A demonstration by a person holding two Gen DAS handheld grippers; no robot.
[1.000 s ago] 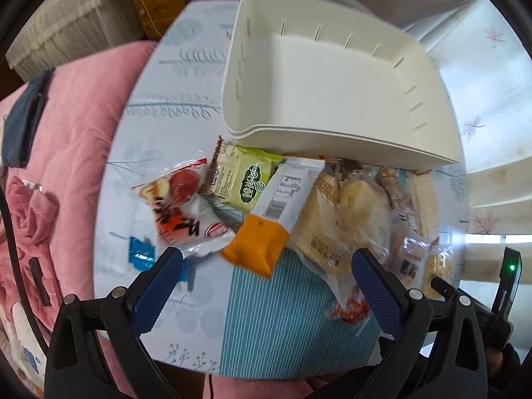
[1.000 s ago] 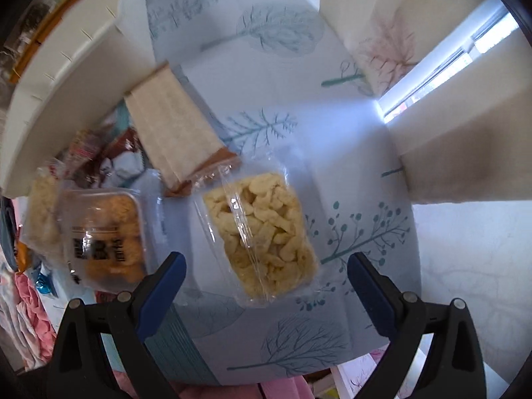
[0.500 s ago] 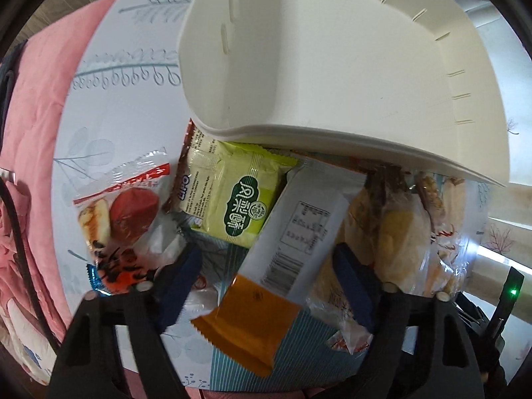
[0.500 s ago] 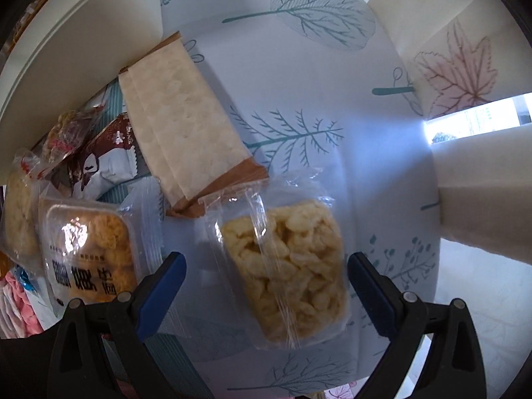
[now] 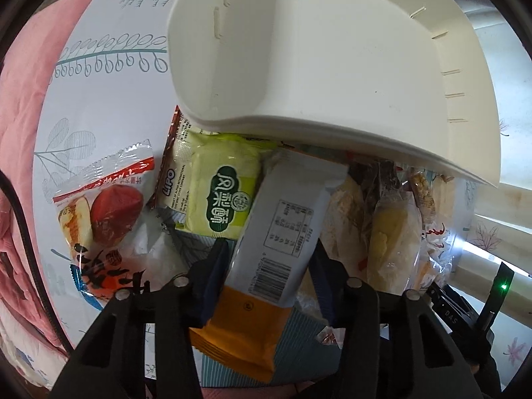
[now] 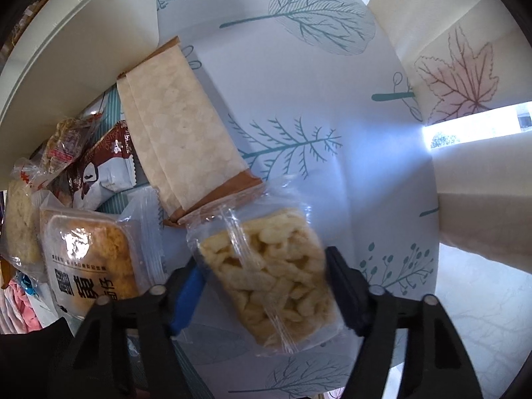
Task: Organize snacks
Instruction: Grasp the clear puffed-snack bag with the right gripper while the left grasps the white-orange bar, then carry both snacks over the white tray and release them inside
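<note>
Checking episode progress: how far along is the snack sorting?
Nothing looks done: the white bin shows no snacks inside. In hand: the left tool is closed on the white-and-orange packet, the right tool on the clear puffed-snack bag. Left: the green packet, red-fruit packet and beige wafer pack lie on the table.

My left wrist camera looks down my fingers, close over the snack pile, the white tray (image 5: 332, 66) filling the upper frame. My right wrist camera looks down just as near; the same tray's rim (image 6: 66, 33) crosses its upper left, the tablecloth (image 6: 299, 99) filling its middle.
</note>
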